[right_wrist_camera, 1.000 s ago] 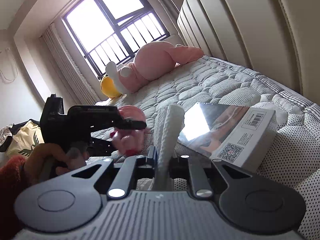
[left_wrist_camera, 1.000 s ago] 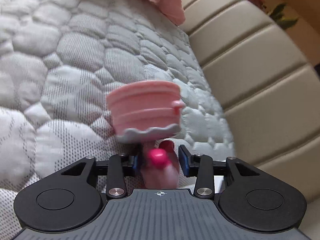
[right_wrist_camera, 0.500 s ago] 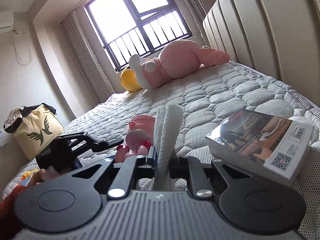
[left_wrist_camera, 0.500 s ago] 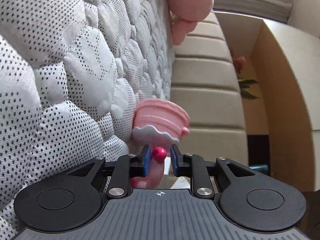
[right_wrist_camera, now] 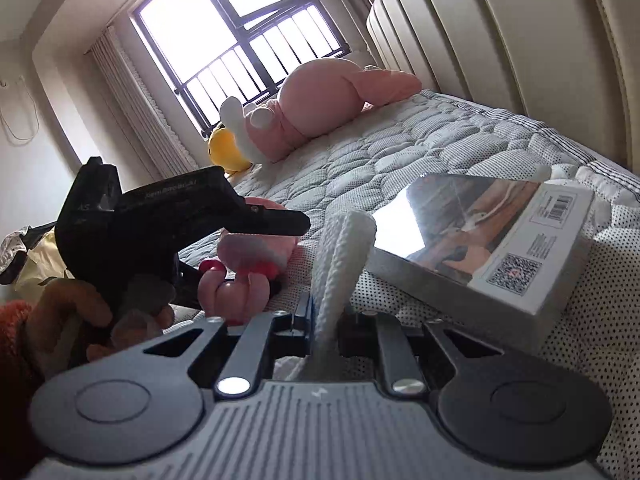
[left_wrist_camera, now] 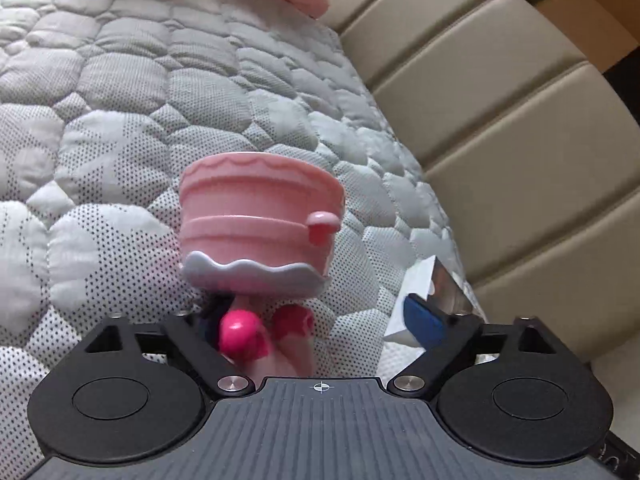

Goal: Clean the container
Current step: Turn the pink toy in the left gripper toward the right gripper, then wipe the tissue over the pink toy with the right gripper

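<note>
The big bed (left_wrist_camera: 120,92) fills most of both views, with a padded headboard (left_wrist_camera: 500,128) along one side. A pink plush toy (right_wrist_camera: 320,108) and a yellow one (right_wrist_camera: 226,154) lie far off by the window (right_wrist_camera: 240,36). A shiny box (right_wrist_camera: 492,240) rests flat on the bed, near the right tool.

The pink container (left_wrist_camera: 260,224) looks like a little cake with a white wavy edge. It sits right in front of the left tool (left_wrist_camera: 316,320), between its two fingers, which are spread wide apart. The blue pad (left_wrist_camera: 424,322) on one side is well away from the container, so the left tool has let go of it (or is about to take hold, I cannot tell which). The part closest to the tool is blurry, so I cannot say if the other finger touches it. In the right view, the container shows low under the black left tool, close to the bed.

The right tool (right_wrist_camera: 326,320) is squeezed tight on a white cloth (right_wrist_camera: 340,256) that stands up tall. The cloth is near the container but not touching it.

I think the cleaning is not finished. The cloth is ready, but it is not rubbing the container now, and I cannot see if the container is clean.
</note>
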{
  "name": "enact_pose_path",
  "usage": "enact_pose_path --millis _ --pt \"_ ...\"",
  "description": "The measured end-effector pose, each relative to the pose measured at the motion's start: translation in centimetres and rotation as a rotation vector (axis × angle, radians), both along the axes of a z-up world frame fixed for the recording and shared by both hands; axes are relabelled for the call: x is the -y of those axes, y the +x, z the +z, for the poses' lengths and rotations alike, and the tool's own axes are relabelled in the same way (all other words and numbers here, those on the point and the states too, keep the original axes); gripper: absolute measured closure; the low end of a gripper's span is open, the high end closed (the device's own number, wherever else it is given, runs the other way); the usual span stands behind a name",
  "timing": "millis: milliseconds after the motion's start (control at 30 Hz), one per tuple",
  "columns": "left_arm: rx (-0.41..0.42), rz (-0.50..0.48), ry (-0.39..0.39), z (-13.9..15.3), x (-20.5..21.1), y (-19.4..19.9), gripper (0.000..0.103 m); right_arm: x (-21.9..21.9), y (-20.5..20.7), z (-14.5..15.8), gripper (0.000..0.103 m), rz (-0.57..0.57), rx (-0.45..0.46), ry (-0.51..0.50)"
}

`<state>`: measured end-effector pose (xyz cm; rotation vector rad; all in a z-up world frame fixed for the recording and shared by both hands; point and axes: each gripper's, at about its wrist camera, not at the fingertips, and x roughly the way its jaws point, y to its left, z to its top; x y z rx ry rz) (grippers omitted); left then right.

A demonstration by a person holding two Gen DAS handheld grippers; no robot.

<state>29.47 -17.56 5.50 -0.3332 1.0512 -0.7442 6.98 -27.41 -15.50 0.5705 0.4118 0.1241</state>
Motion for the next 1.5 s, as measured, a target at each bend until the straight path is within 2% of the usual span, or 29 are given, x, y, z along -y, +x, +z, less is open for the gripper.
enact_pose_path --millis 33,100,233,300,367,467,533,600,667,733,800,967,1167,1367,1500 --pt "-0.014 -0.004 -0.010 -0.2 -0.3 0.4 0.062 0.2 -0.2 -0.1 0.088 -0.001 0.003 0.007" --pt "-0.121 0.024 -0.133 -1.8 -2.2 1.1 0.067 0.5 -0.4 -0.1 0.088 -0.004 0.007 0.015" --pt "-0.305 0.070 -0.393 -4.7 -6.1 1.4 0.069 0.4 -0.5 0.2 0.088 0.000 0.019 0.014" --pt "-0.400 0.089 -0.562 -6.1 -8.6 0.8 0.069 0.0 -0.7 0.7 0.088 0.012 0.037 0.008" --pt "-0.474 0.115 -0.762 -8.0 -11.3 -0.2 0.068 -0.5 -0.9 1.3 0.088 0.029 0.063 0.017" --pt "-0.496 0.125 -0.998 -10.7 -14.3 -1.3 0.067 -2.1 -0.7 2.6 0.090 0.110 0.115 0.038" --pt "-0.456 0.072 -1.083 -10.3 -14.4 -1.4 0.062 -4.2 -0.5 3.9 0.093 0.193 0.159 0.028" --pt "-0.439 0.043 -1.104 -10.2 -14.3 -1.4 0.062 -6.2 -0.7 5.1 0.093 0.285 0.211 0.022" --pt "-0.436 0.046 -1.086 -10.6 -14.3 -1.4 0.062 -8.3 -1.0 6.3 0.094 0.365 0.256 0.008" --pt "-0.416 0.021 -1.078 -10.2 -14.1 -1.5 0.062 -10.1 -0.8 7.1 0.094 0.419 0.263 -0.038" --pt "-0.416 0.017 -1.098 -10.3 -14.0 -1.6 0.062 -11.2 -0.3 7.2 0.094 0.420 0.248 -0.089" --pt "-0.429 0.021 -1.167 -10.5 -14.4 -1.5 0.062 -10.6 0.4 5.8 0.095 0.357 0.166 -0.082" --pt "-0.430 0.023 -1.162 -10.4 -14.1 -1.5 0.061 -9.1 0.0 5.3 0.095 0.303 0.149 -0.084" --pt "-0.434 0.028 -1.165 -10.4 -14.1 -1.5 0.056 -7.4 0.7 4.7 0.095 0.181 0.108 -0.120" --pt "-0.433 0.024 -1.158 -10.3 -13.9 -1.2 0.056 -6.7 0.6 4.7 0.095 0.168 0.119 -0.108"
